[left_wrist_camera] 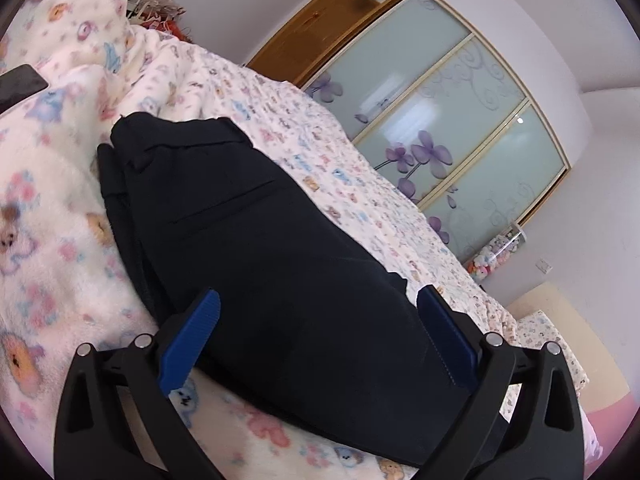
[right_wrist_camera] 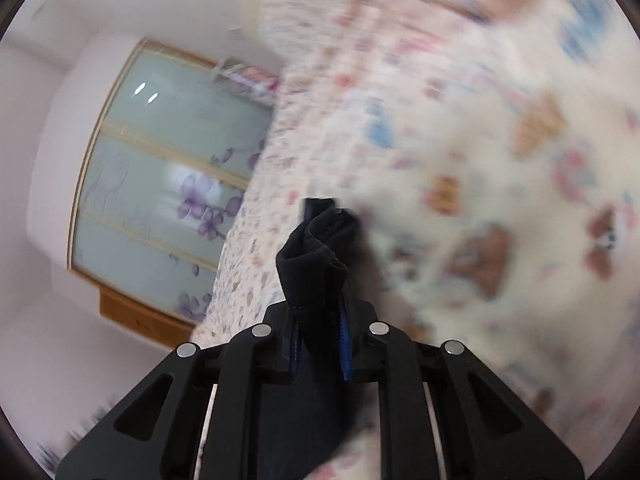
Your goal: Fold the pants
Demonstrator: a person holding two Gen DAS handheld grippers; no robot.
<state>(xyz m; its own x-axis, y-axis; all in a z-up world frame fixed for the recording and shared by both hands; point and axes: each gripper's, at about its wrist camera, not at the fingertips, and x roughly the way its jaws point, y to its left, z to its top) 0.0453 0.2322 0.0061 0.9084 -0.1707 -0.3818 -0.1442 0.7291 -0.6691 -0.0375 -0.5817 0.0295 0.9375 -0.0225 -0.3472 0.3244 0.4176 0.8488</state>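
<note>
Dark navy pants [left_wrist_camera: 256, 224] lie on a bed under a fleece blanket with a bear and flower print [left_wrist_camera: 52, 240], waistband at the far end. My left gripper [left_wrist_camera: 320, 300] is open, its blue pads [left_wrist_camera: 192, 336] standing on either side of the near part of the pants, just above the cloth. In the right wrist view my right gripper [right_wrist_camera: 320, 220] is shut on a bunched fold of the same dark pants [right_wrist_camera: 316, 264], held above the blanket [right_wrist_camera: 480, 160]. That view is blurred by motion.
A dark phone [left_wrist_camera: 20, 84] lies on the blanket at the far left. A wardrobe with frosted sliding doors and purple flowers [left_wrist_camera: 460, 128] stands beyond the bed, with a box of plush toys [left_wrist_camera: 496, 256] beside it. Clothes on hangers [left_wrist_camera: 160, 12] hang at the far end.
</note>
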